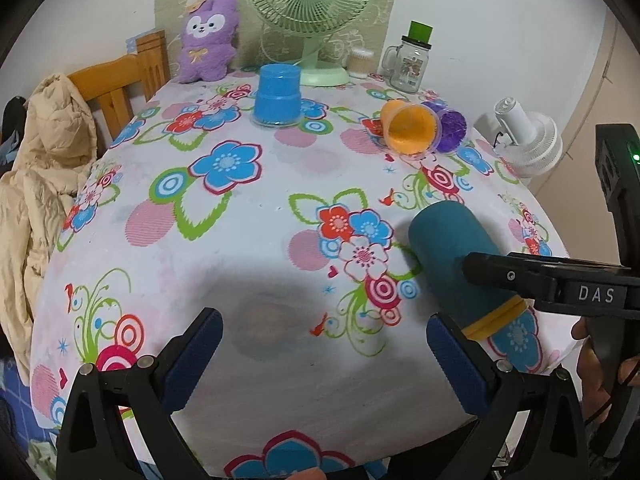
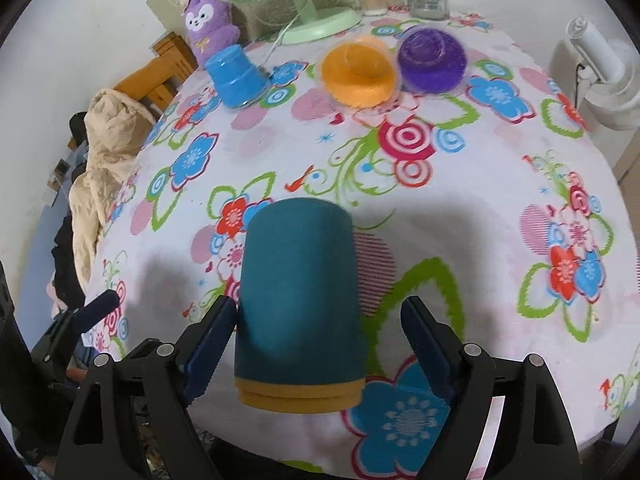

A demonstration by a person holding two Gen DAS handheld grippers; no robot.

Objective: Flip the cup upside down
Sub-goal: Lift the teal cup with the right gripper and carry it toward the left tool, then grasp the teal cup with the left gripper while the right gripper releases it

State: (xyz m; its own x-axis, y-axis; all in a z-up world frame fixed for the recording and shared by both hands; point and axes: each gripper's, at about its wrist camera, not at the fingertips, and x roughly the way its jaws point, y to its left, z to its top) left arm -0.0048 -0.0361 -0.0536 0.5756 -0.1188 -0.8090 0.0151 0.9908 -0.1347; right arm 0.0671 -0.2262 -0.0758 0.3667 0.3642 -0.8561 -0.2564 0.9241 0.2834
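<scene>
A dark teal cup [image 2: 298, 300] with a yellow rim band stands upside down, rim down, on the flowered tablecloth [image 2: 460, 220] near the front edge. My right gripper [image 2: 320, 340] is open, its fingers on either side of the cup; the left pad is close to the cup, the right pad stands clear of it. In the left wrist view the same cup [image 1: 452, 256] shows at the right with the right gripper [image 1: 552, 280] reaching over it. My left gripper [image 1: 324, 364] is open and empty over the front of the table.
A light blue cup [image 1: 278, 94] stands upside down at the back. An orange cup [image 1: 410, 128] and a purple cup [image 1: 450, 124] lie on their sides at the right. A green fan [image 1: 316, 16], purple plush toy [image 1: 208, 40] and glass jar [image 1: 410, 62] line the back.
</scene>
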